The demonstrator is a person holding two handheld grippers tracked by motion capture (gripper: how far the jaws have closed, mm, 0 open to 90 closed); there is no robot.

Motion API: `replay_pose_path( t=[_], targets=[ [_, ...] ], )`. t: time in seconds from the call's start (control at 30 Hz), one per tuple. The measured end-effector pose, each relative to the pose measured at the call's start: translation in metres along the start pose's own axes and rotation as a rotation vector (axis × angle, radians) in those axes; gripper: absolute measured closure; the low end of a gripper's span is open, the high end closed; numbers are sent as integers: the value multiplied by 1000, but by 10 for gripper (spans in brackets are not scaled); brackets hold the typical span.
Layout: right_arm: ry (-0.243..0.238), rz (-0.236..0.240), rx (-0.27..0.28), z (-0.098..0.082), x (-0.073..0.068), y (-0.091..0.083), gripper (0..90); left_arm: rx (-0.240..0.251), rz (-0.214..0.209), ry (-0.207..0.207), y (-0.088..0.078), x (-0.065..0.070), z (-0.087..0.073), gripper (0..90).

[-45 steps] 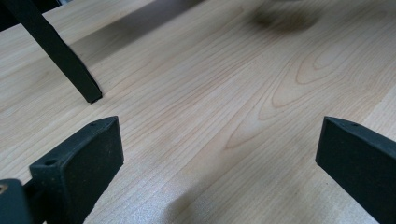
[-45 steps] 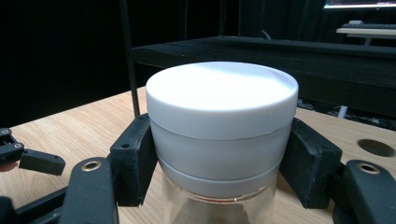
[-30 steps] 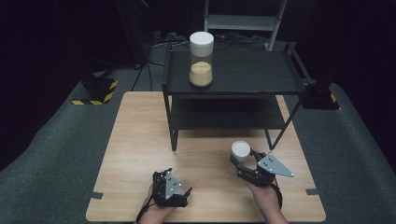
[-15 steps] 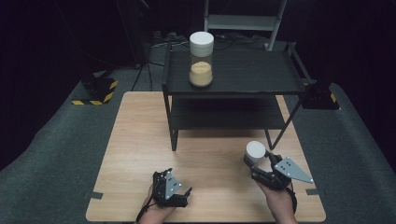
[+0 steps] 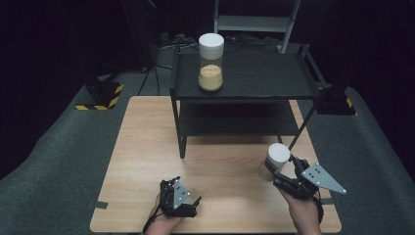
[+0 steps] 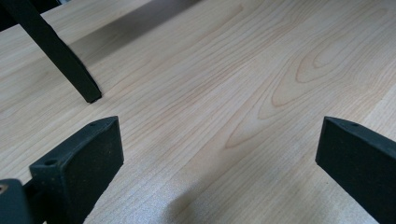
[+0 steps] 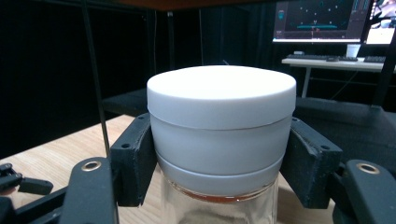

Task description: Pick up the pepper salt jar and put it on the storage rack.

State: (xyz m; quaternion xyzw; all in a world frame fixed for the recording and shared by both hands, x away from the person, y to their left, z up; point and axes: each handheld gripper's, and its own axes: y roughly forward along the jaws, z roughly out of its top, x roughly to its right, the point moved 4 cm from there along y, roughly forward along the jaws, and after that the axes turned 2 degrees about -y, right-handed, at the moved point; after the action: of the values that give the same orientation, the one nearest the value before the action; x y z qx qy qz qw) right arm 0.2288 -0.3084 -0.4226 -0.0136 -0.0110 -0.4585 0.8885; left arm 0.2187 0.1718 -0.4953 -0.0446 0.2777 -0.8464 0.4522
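My right tongs (image 5: pixel 280 169), at the lower right of the high view, are clenched on a glass jar with a white lid (image 5: pixel 278 156). In the right gripper view the jar (image 7: pixel 220 126) sits between my two black pads, which press on the lid's white sides from left and right, with clear glass showing just below. The jar stands upright in the grip, above the wooden tabletop (image 5: pixel 147 147), near the right front leg of the black shelf rack (image 5: pixel 244 78).

My left tongs (image 5: pixel 178 199), at the lower middle of the high view, are released: in the left gripper view the jaws stand wide apart with bare wood between them.

A second jar with a white lid and tan powder (image 5: pixel 211 68) stands on the rack's top shelf, at upper centre.
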Motion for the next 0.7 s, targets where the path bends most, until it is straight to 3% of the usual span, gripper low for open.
replay_pose_path(
  t=[0.7],
  targets=[
    [-5, 5, 51, 45, 0, -2, 338, 4, -4, -7, 0, -1, -1, 9]
  ],
)
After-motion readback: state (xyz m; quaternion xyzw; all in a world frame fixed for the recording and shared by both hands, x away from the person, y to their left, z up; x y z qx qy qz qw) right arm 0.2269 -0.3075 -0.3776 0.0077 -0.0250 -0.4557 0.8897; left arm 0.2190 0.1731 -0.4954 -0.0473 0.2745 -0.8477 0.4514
